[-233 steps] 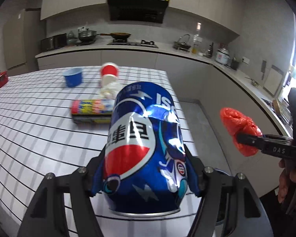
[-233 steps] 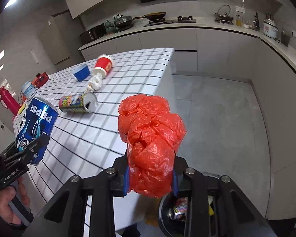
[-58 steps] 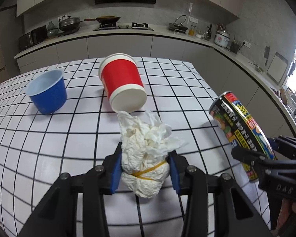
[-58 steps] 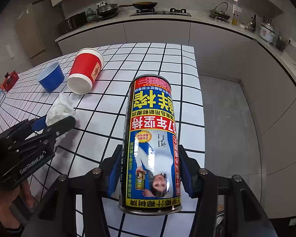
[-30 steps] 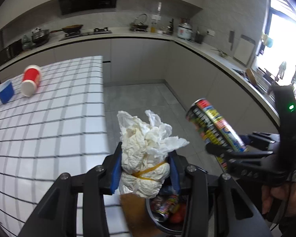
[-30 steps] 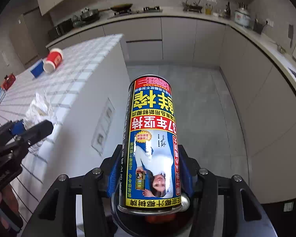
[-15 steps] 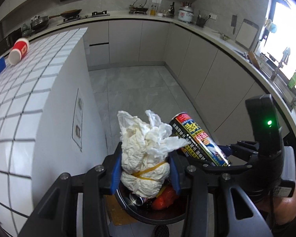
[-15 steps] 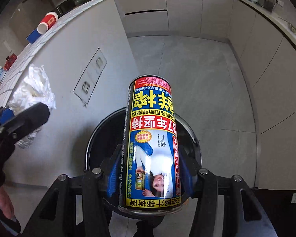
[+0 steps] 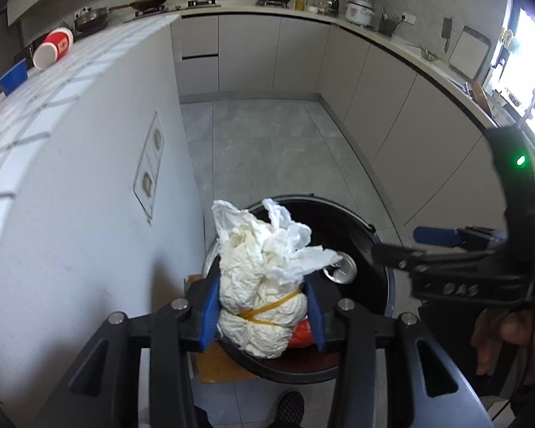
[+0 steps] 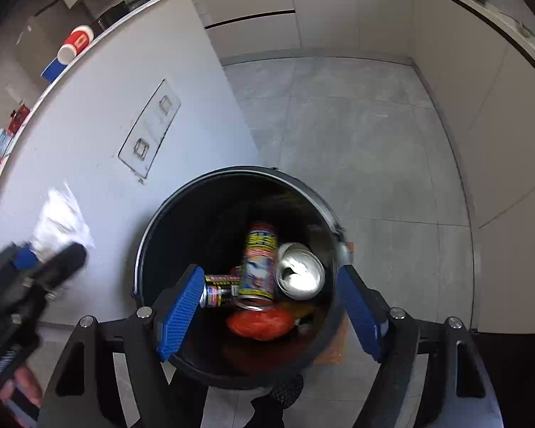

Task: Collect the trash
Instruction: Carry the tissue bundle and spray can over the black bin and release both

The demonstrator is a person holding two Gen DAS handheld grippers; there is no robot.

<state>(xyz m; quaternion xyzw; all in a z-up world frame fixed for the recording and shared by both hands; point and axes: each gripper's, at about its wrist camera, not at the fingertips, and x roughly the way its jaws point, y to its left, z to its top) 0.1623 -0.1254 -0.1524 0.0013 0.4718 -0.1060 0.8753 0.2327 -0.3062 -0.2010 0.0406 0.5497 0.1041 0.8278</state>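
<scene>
My left gripper (image 9: 263,312) is shut on a crumpled white tissue wad (image 9: 264,278) bound with a yellow rubber band, held over the near rim of the black trash bin (image 9: 378,246). My right gripper (image 10: 267,306) hangs over the bin (image 10: 153,235) with its jaws opening and nothing between the blue pads (image 10: 180,306). The yellow-and-red tall can (image 10: 258,260) lies inside the bin beside a silver can (image 10: 297,273), a small can (image 10: 219,290) and a red plastic bag (image 10: 260,322). The left gripper with its tissue (image 10: 59,221) shows blurred at the left of the right wrist view.
The white tiled counter (image 9: 35,114) rises at the left, with a red cup (image 9: 51,51) and a blue cup (image 9: 12,78) on top. Grey floor (image 10: 356,135) lies beyond the bin, bounded by beige cabinets (image 9: 374,107). A shoe tip (image 10: 285,392) and a brown mat (image 9: 221,363) sit by the bin.
The tall can has left my right gripper and now lies in the bin; the right jaws have spread. Both grippers have sunk closer to the bin. The left keeps the tissue.
</scene>
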